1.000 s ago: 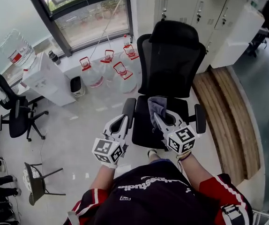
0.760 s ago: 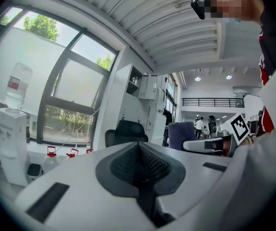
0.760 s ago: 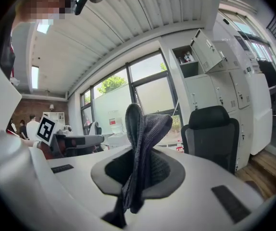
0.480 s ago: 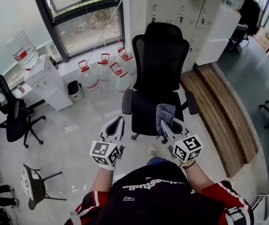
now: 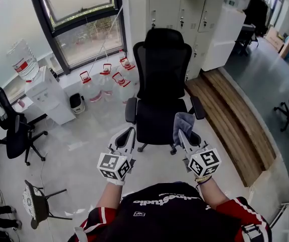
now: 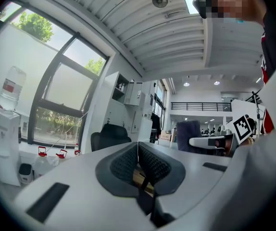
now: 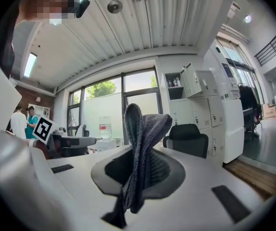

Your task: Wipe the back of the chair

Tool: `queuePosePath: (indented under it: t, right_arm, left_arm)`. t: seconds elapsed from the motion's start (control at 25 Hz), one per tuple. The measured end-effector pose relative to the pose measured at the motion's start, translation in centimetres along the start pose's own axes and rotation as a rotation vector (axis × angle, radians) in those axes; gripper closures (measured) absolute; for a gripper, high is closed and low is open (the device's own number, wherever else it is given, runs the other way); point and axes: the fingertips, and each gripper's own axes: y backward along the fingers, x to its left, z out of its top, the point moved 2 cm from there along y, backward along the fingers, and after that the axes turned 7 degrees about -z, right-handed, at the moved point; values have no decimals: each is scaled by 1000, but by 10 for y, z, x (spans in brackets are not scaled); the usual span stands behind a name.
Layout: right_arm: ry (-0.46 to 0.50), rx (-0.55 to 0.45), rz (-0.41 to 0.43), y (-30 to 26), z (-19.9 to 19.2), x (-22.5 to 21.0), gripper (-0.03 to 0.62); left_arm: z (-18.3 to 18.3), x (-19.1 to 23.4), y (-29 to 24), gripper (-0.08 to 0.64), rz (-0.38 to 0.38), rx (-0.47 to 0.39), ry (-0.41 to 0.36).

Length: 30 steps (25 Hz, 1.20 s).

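The black chair (image 5: 162,79) stands just beyond both grippers, seat facing near, its tall back upright on the far side. The right gripper (image 5: 186,136) clamps a grey cloth (image 5: 183,121), which stands lengthwise out of the jaws. The left gripper (image 5: 126,135) is closed on nothing.

The chair (image 5: 162,69) has a matt black, mesh-like back. To the right of the chair lies a bench (image 5: 235,120) of wood planks, and under the chair a glossy pale floor (image 5: 84,155). The cloth (image 7: 143,143) is grey ribbed knit, and the right gripper (image 5: 183,136) is smooth white plastic.
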Motion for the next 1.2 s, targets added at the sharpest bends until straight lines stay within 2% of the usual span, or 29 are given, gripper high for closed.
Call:
queuePosePath:
  t: [0.48, 0.76, 1.2]
  right_arm:
    - [35, 1, 36, 103, 8, -31, 534]
    - [40, -15, 28, 166, 10, -45, 534]
    - [40, -20, 7, 209, 14, -48, 534]
  left_arm:
    - [1, -127, -14, 535, -48, 16, 2]
    - [-4, -200, -10, 535, -70, 11, -11]
    - [0, -243, -5, 535, -109, 3, -43]
